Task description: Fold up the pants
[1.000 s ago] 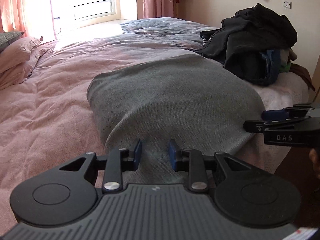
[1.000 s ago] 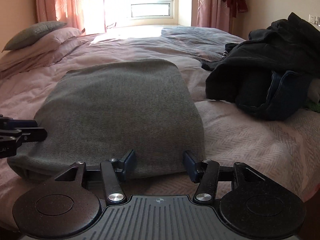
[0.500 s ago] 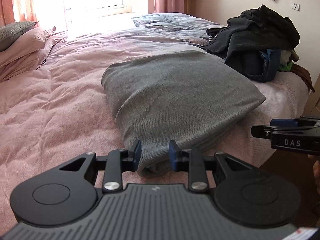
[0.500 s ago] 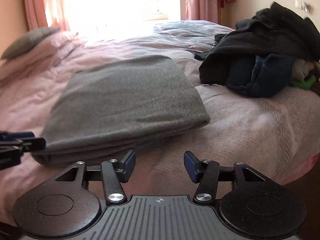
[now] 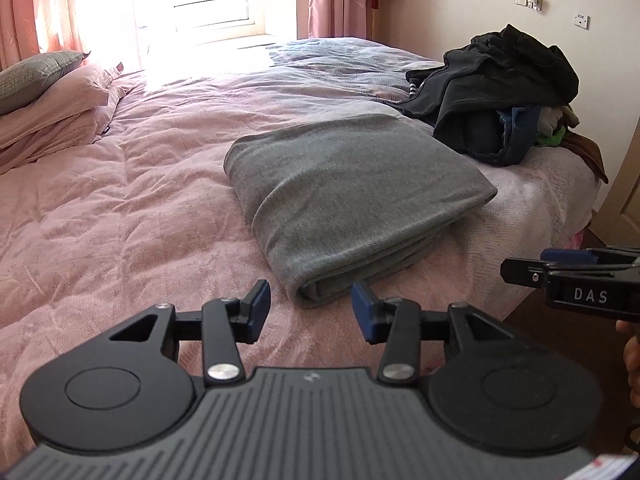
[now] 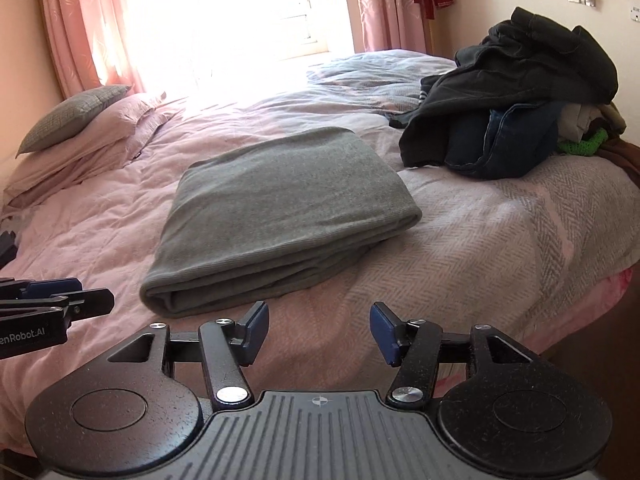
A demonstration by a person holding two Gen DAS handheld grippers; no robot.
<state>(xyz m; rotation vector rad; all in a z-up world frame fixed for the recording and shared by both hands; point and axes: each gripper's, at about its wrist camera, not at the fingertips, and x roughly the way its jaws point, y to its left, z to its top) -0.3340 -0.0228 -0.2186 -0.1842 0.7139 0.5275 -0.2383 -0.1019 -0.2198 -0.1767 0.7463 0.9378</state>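
The grey pants point(image 6: 280, 208) lie folded into a thick, flat rectangle on the pink bed point(image 5: 120, 220), near its foot edge and toward the corner where a heap of dark clothes point(image 6: 516, 92) is piled; pants and heap are apart, with a strip of cover between them. The left tool point(image 5: 310, 306) hangs just off the near left corner of the bundle with its jaws spread and nothing between them; the right tool point(image 6: 316, 328) hovers over bare bedcover in front of the bundle, likewise released and empty. The fold looks complete or very nearly so, so the risks from here are mostly of undoing it. The open layered end faces the foot edge, and a blue pad brushing that end could catch a single ply and peel the stack apart. Pressing down to smooth it could skew the layers on the soft, rumpled quilt. Should the bundle be lifted, pinching only the top layers would let the lower ones sag and unfold. It also lies close enough to the foot edge that a push that way could slide it off.
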